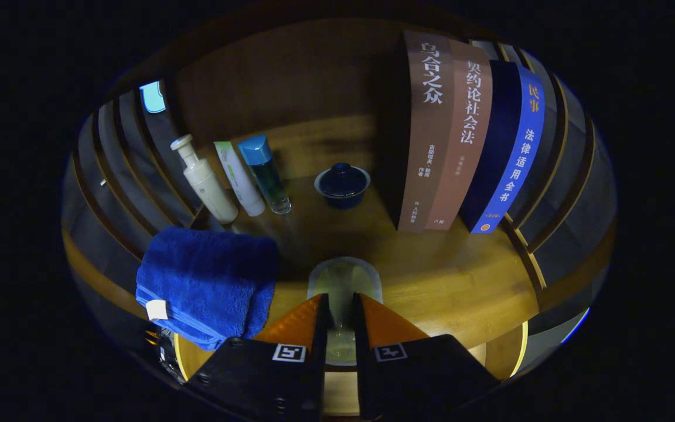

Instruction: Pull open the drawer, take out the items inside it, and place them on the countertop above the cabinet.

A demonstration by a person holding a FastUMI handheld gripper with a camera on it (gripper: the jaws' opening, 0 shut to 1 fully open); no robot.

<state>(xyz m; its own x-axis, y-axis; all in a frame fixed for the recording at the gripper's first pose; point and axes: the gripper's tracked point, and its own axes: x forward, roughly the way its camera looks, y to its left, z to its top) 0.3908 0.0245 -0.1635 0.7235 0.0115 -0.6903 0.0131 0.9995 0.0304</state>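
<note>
Gripping a clear glass cup [343, 281] at lower centre, the fingers [340, 316] clamp its sides above the wooden worktop [449, 281]. A blue towel [205, 281] lies lower left. Farther back stand three bottles [238, 179], a dark lidded bowl [342, 184] and upright books [466, 135].

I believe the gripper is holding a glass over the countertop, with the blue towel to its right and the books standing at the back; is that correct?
One detail is off: the towel lies left of the gripper, not right, as the gripper view shows. The gripper does hold the glass over the countertop, and the books stand at the back.
</note>
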